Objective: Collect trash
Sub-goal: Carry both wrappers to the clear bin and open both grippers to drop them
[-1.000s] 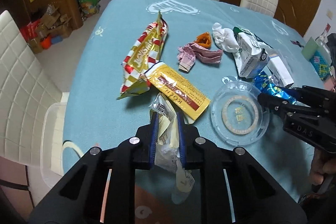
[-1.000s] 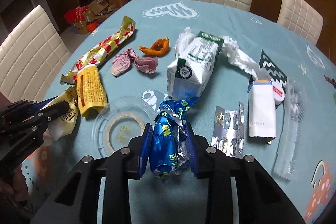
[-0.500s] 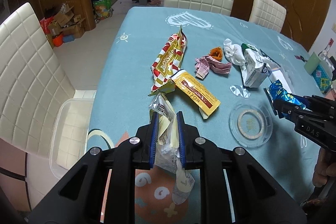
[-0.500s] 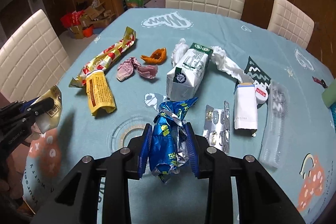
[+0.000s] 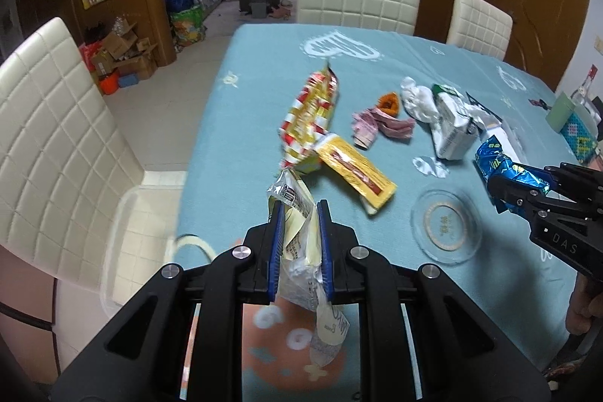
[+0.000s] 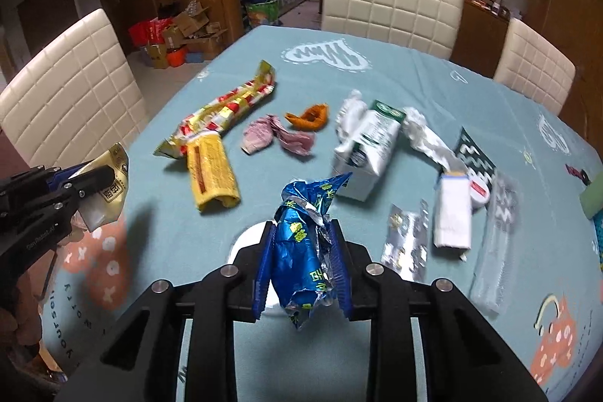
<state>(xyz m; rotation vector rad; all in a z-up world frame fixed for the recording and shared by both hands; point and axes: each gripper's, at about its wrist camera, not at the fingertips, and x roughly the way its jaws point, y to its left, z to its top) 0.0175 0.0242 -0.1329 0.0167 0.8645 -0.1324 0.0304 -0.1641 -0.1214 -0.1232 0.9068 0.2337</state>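
**Both hands full above the blue table**

My left gripper (image 5: 299,243) is clamped on a pale yellow wrapper (image 5: 297,232) — its crumpled top sticks up between my blue pads and a torn tail hangs down below them. My right gripper (image 6: 301,266) is squeezed tight on a blue foil wrapper (image 6: 303,247), which bulges out above and beneath the pads. Both pieces are lifted off the table (image 5: 264,63), held over its near end.

I take the clear round lid (image 5: 446,226) lying flat on the cloth as my landmark. Just left of it, and a little farther from me, lies a yellow sachet with a red stripe (image 5: 354,172). Past that, touching its far end, is a long red-and-gold snack bag (image 5: 311,117). Beyond the lid sits a crumpled pink paper (image 5: 380,129), with an orange peel (image 5: 388,102) just behind it. Right of those is a white milk carton (image 5: 452,129) on its side, a wad of white tissue (image 5: 416,98) against its far end.

From my right side I can also see a silver blister pack (image 6: 407,243), a small white box (image 6: 452,213) and a clear plastic tray (image 6: 493,240), all to the right of my foil wrapper. A clear plastic bin (image 5: 128,243) rests on the white chair (image 5: 56,138) left of the table.
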